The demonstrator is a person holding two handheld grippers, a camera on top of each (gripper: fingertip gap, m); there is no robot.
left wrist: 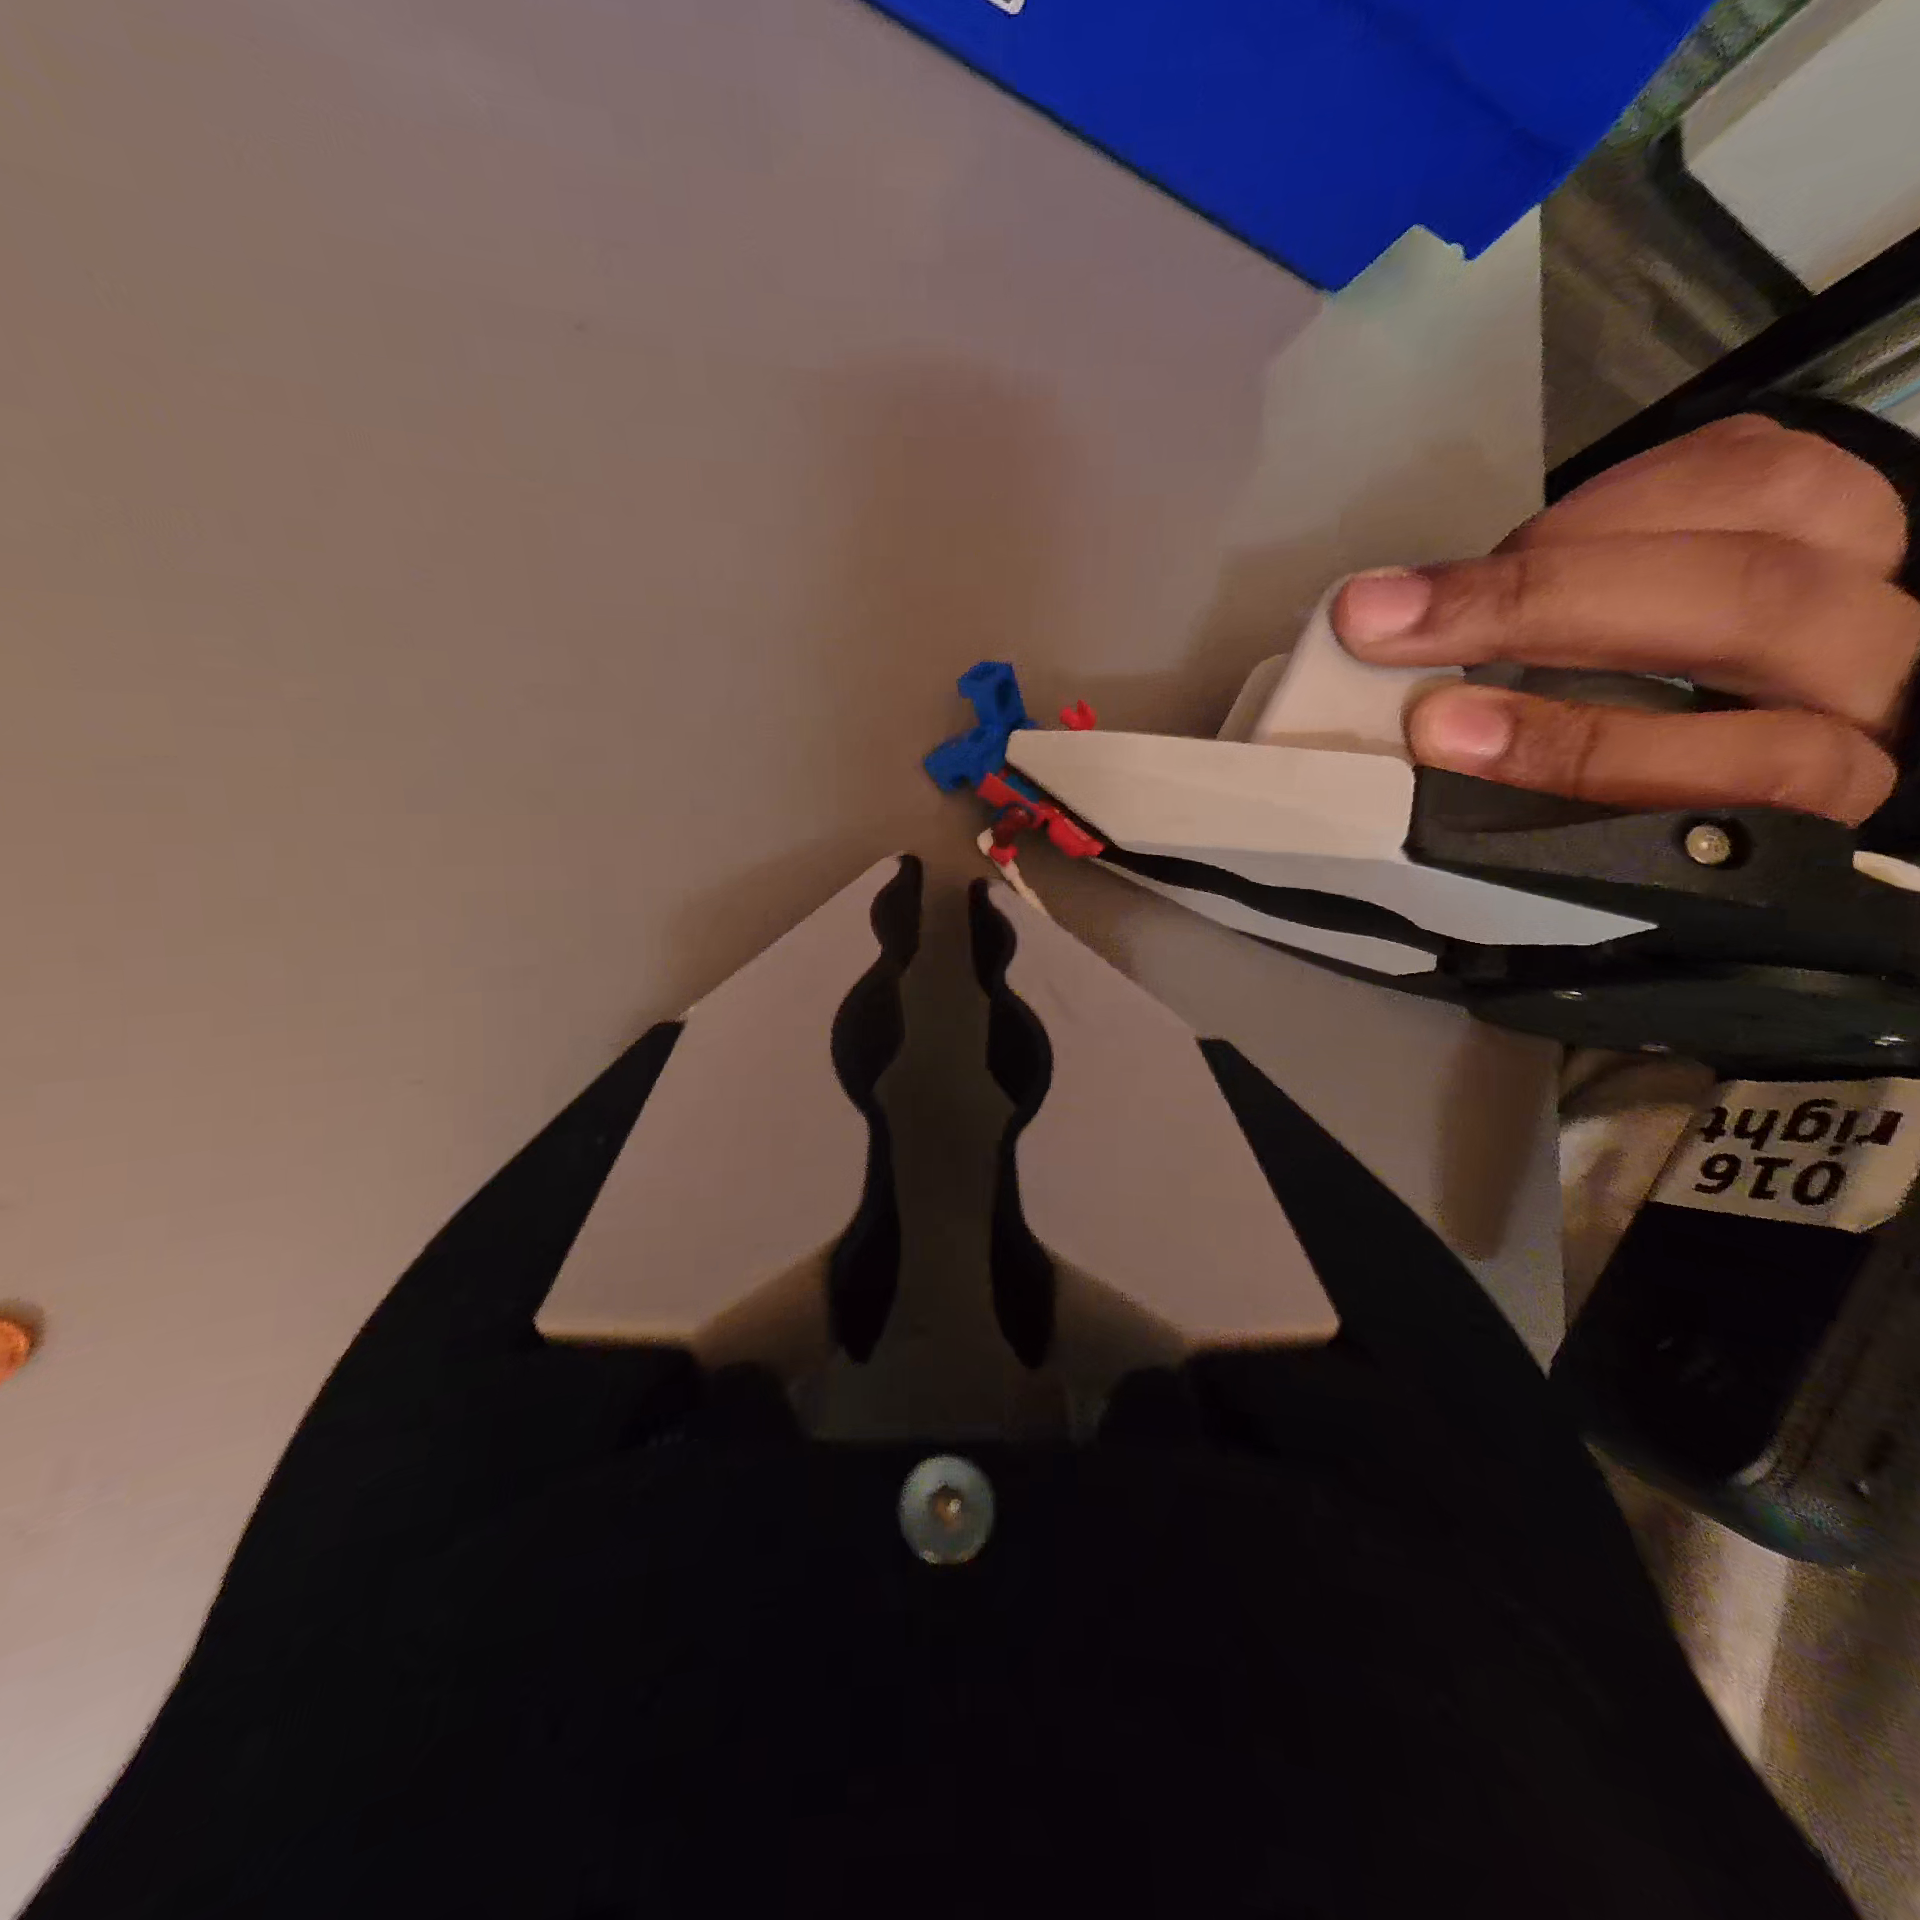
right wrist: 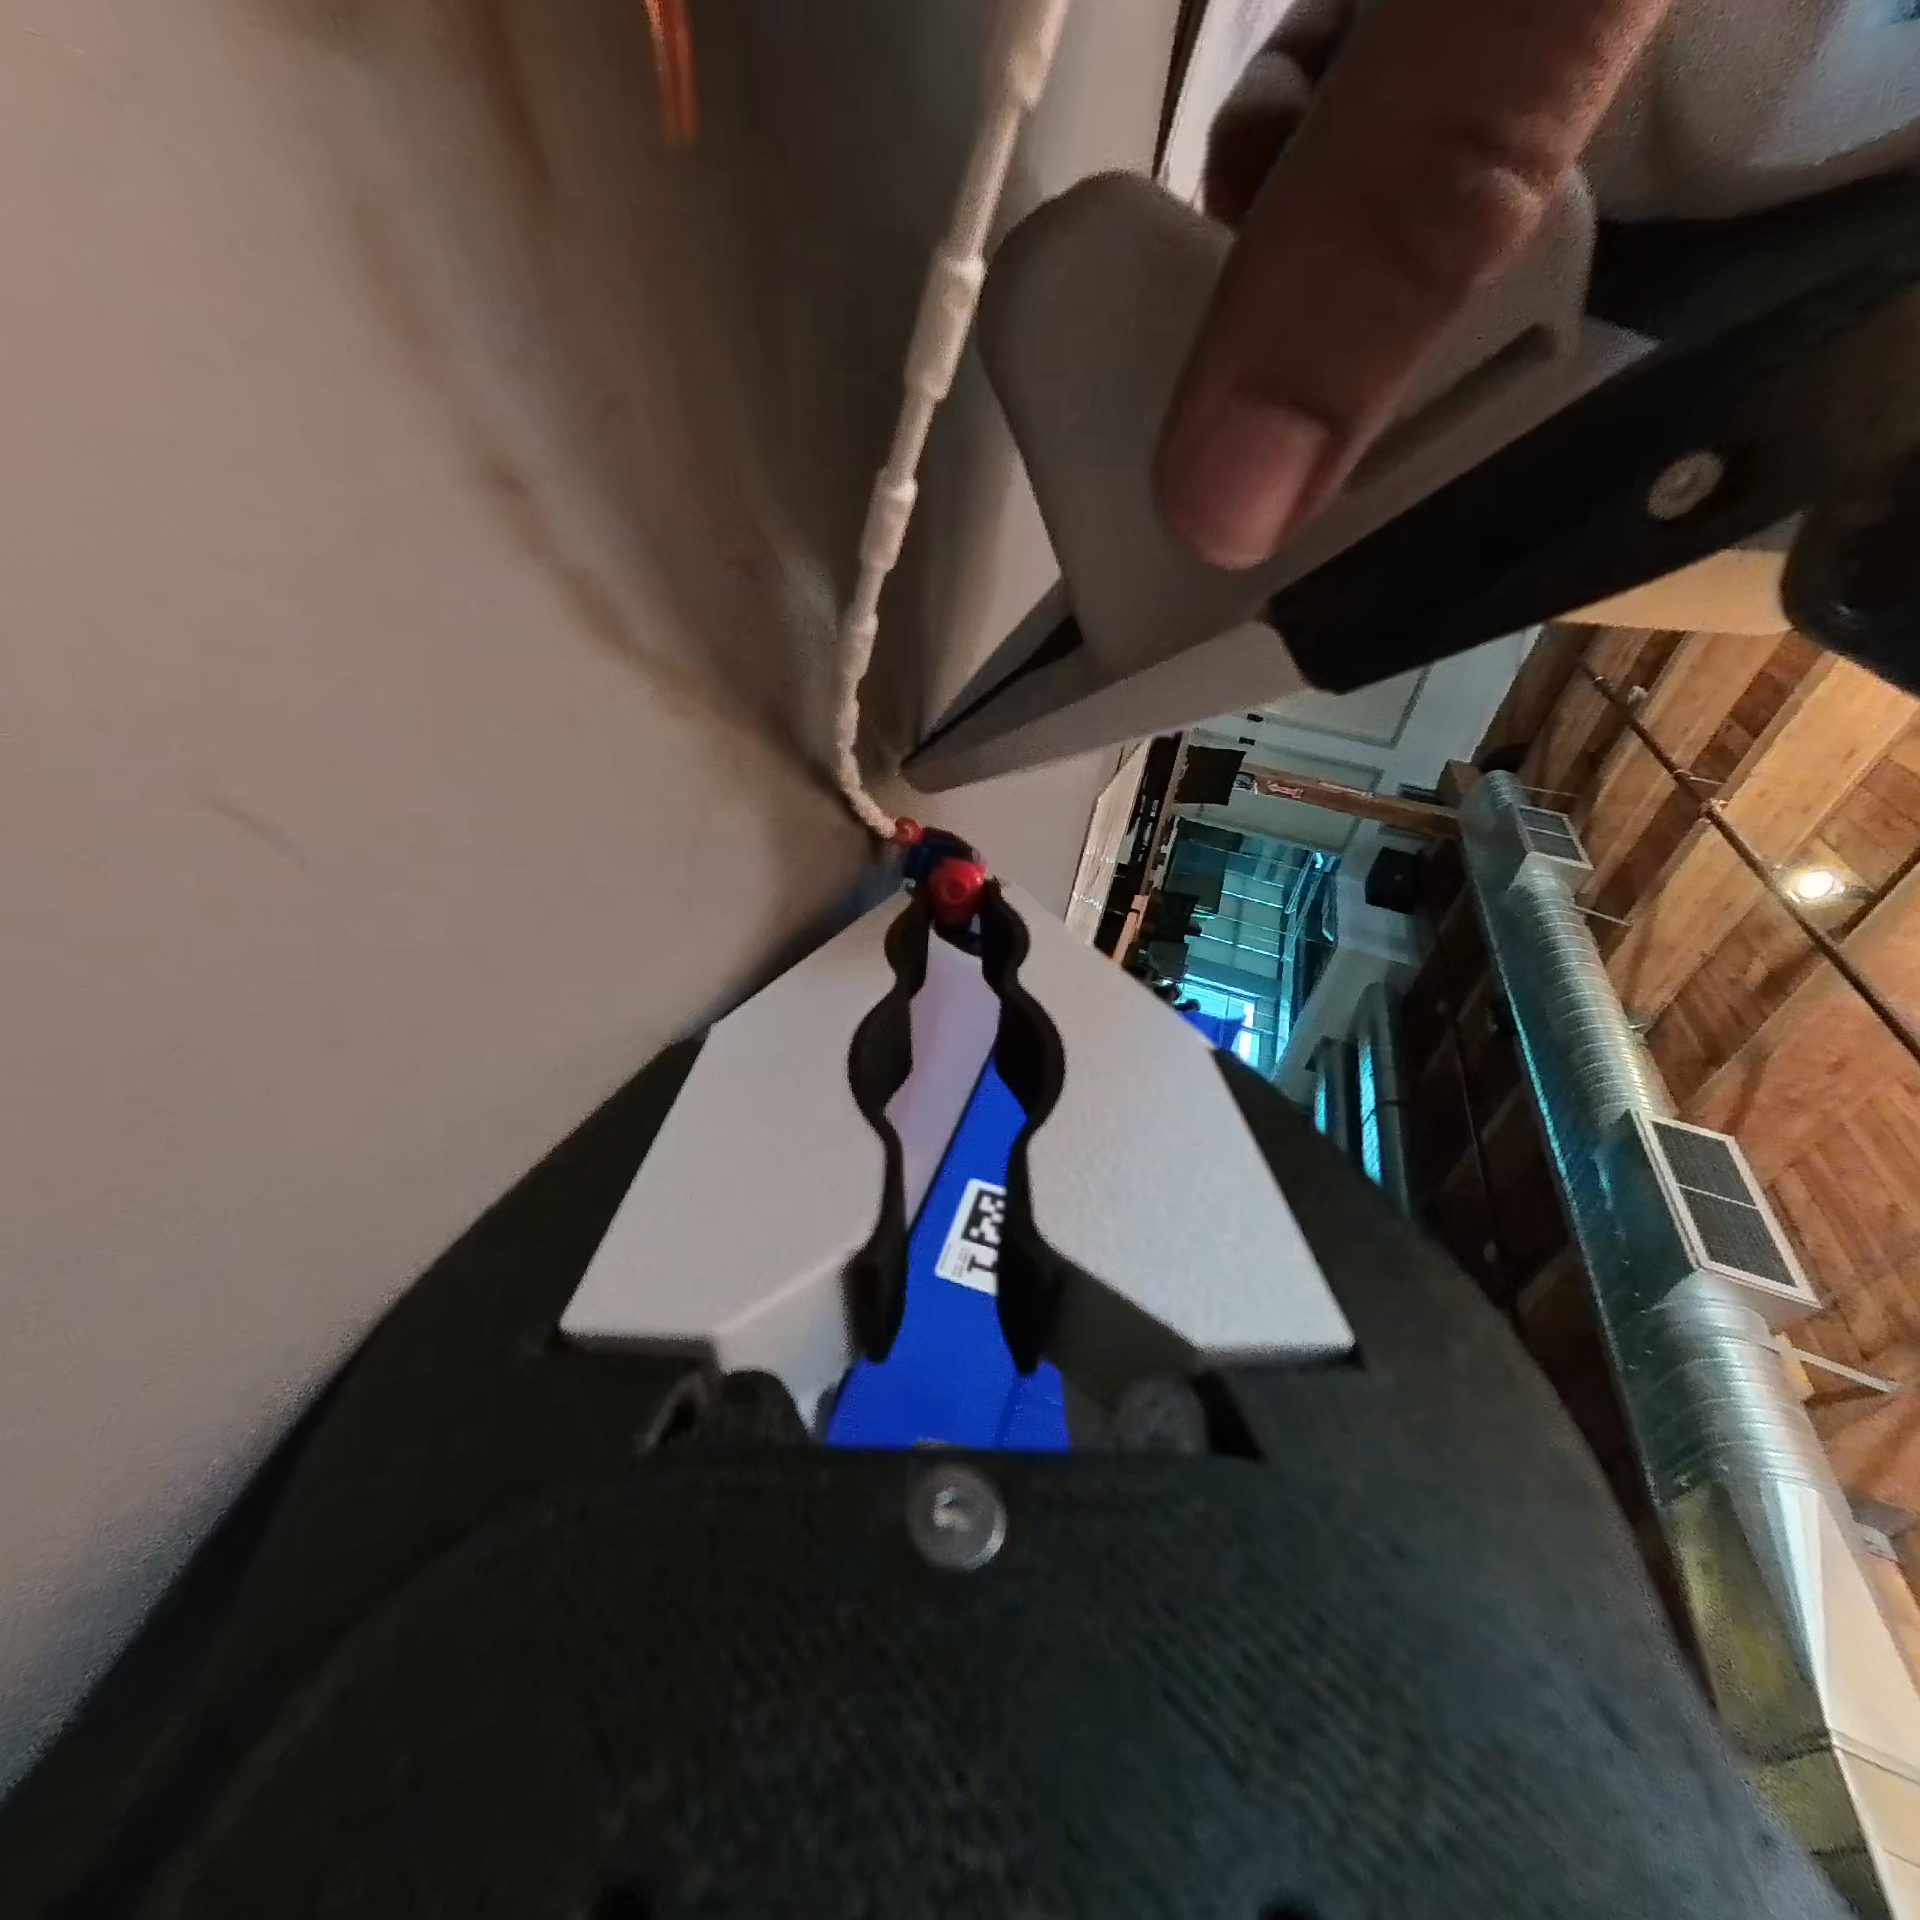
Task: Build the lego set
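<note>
My right gripper (right wrist: 951,902) is shut on a small red and blue lego figure (right wrist: 948,883), held just above the beige table (right wrist: 312,623). In the left wrist view the right gripper (left wrist: 1049,805) comes in from the right, with the figure's blue part (left wrist: 982,727) and red parts sticking out past its tips. A white knotted string piece (right wrist: 904,457) runs from the figure across the table; its end (left wrist: 1013,883) shows beside my left fingertip. My left gripper (left wrist: 940,873) points at the figure from just below, its jaws closed to a narrow slit with nothing seen between. It also shows in the right wrist view (right wrist: 914,774).
A blue bin (left wrist: 1299,125) stands at the table's far side and shows through the right jaws (right wrist: 977,1195). A person's hand (left wrist: 1662,644) grips the right gripper; another hand (right wrist: 1403,260) grips the left. An orange object (left wrist: 10,1345) lies at the left edge.
</note>
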